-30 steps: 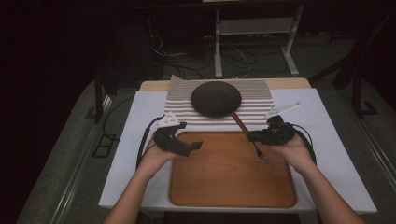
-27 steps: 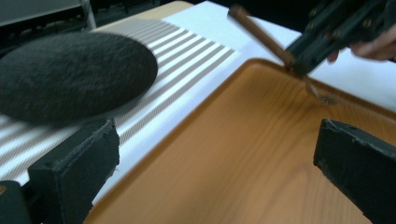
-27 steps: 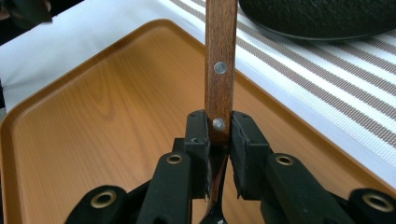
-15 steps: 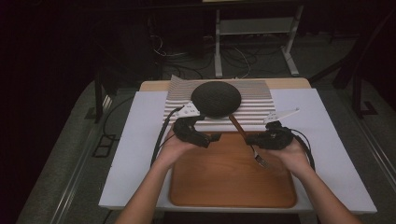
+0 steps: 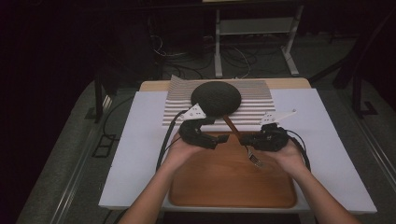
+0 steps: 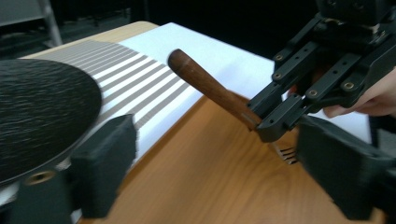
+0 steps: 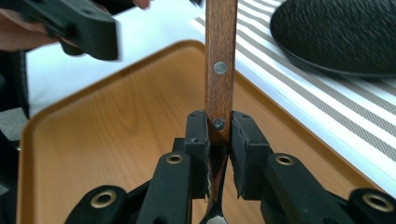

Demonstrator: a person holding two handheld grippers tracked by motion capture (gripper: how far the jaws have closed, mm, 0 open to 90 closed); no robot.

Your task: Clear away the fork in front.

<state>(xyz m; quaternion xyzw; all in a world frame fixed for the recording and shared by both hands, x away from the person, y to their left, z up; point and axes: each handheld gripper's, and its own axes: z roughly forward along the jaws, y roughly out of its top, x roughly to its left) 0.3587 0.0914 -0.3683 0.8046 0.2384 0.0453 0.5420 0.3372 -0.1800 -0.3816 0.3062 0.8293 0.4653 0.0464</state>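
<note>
Striped mat (image 5: 275,105): flat, just beyond the left fingers (image 6: 105,161)
Dark round dish (image 5: 215,98): on the mat, nearest those fingers
White stand (image 5: 254,27): far behind

Smooth wooden tray (image 5: 224,186), glossy wood fork handle (image 7: 220,56), rough matt black plate (image 5: 215,98)

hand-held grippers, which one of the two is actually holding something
The right hand-held gripper: its jaws are shut on the wooden-handled fork over the wooden tray. The left hand-held gripper is open, with nothing between its jaws.
</note>
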